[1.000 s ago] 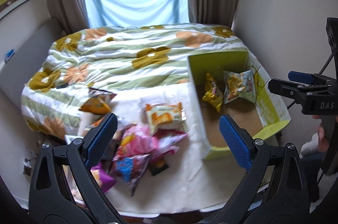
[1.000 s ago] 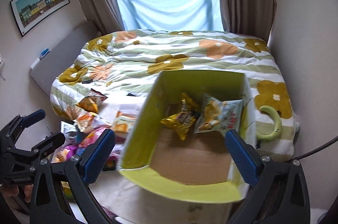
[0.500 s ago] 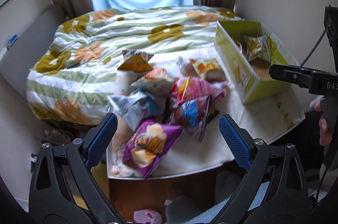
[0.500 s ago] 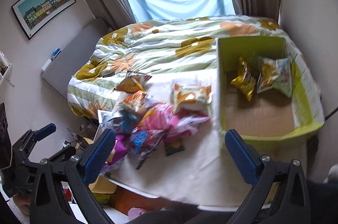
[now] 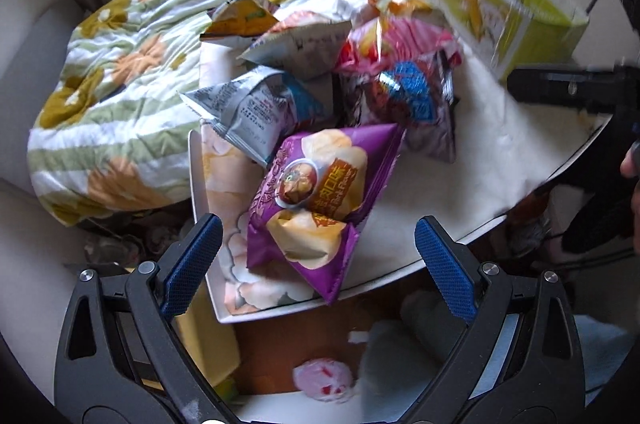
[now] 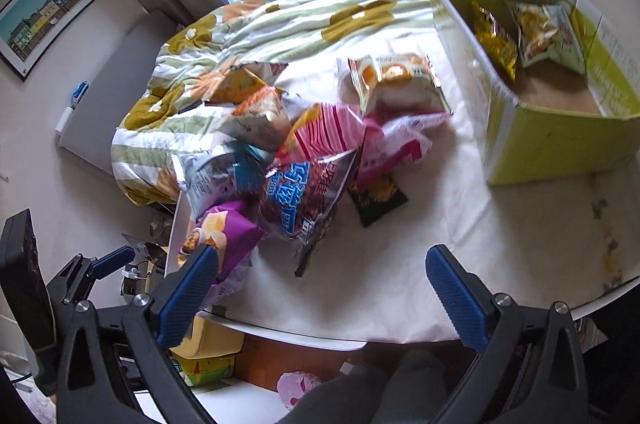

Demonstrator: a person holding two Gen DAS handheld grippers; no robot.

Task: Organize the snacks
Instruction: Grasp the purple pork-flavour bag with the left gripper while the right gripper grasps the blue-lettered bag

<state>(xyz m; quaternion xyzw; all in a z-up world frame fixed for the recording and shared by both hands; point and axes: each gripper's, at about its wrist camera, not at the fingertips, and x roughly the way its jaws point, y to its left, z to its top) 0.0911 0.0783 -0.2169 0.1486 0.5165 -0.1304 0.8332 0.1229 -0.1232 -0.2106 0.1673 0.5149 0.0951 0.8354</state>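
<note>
The left hand-held gripper [image 5: 316, 256] hangs with its jaws spread wide and nothing between them, poised just above the purple snack bag [image 5: 320, 200] that lies nearest the desk's front edge. That bag leans on a grey-and-blue packet [image 5: 256, 112] and sits beside a dark red-and-blue bag [image 5: 404, 104]; pink packets [image 5: 400, 40] and an orange one [image 5: 240, 16] are heaped behind. The right hand-held gripper [image 6: 320, 288] is likewise spread and empty, held over a bare stretch of the white-covered desk [image 6: 460, 244], near the pile but touching nothing.

The green cardboard box [image 6: 560, 144] stands at the desk's right end with two packets already in it, a gold one [image 6: 494, 36] and a pale green one [image 6: 548, 32].

By the look of it, sorting is at an early stage: most snacks are loose in the pile, and the step in hand is reaching for the next one. The purple bag seems the likely pick. The next move calls for lowering the left jaws around a puffed edge or seam, closing gently so the slick film does not slip, then carrying it across to the box.
</note>
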